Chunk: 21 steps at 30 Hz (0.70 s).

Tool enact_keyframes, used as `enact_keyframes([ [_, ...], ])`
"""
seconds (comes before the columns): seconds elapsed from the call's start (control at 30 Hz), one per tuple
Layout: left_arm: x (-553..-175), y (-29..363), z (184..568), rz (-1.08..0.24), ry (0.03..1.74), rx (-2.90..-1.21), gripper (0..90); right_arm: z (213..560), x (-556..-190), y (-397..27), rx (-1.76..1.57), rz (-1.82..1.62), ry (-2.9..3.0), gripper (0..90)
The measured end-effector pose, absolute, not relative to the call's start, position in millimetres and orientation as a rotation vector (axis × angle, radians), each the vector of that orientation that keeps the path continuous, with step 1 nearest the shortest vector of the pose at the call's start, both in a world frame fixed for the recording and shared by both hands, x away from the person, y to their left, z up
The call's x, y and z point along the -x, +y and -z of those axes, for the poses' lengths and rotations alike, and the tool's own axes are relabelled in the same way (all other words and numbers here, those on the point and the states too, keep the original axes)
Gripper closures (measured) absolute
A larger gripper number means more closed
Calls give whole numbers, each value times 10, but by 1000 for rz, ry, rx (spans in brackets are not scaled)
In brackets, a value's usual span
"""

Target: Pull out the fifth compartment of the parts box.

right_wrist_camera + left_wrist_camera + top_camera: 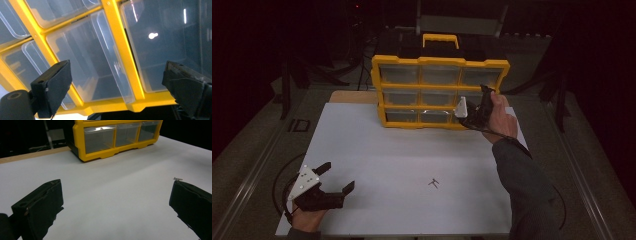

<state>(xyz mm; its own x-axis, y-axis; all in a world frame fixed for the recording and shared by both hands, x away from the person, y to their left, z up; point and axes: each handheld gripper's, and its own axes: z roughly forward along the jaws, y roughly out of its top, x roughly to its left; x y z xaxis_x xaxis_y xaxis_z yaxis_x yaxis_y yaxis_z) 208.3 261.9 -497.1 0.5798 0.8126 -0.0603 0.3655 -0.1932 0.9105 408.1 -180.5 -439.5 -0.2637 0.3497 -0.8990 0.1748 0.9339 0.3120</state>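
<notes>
Organizer point(440, 92) drawers' contents unclear behind right gripper point(472, 112), jaws apart; left gripper point(326, 187) jaws apart too.

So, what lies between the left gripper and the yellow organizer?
Just bare white table. In the high view and the left gripper view, nothing sits between the left gripper and the organizer; the small dark part lies off to the right.

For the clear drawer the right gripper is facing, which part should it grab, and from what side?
Grip the protruding front lip of the clear drawer, coming straight at the front of the yellow organizer. That drawer already sits slightly out of its yellow frame, so its front edge stands proud, probably enough for the jaws to close across it. The right gripper is open and already faces it at close range.
</notes>
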Motion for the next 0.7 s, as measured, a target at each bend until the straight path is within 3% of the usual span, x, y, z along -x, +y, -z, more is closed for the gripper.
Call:
enact_keyframes([
  [0.7, -2081, 2627, 4962, -551, 969, -1790, 1, 4362, -4114, -1445, -288, -192, 1821, 84],
])
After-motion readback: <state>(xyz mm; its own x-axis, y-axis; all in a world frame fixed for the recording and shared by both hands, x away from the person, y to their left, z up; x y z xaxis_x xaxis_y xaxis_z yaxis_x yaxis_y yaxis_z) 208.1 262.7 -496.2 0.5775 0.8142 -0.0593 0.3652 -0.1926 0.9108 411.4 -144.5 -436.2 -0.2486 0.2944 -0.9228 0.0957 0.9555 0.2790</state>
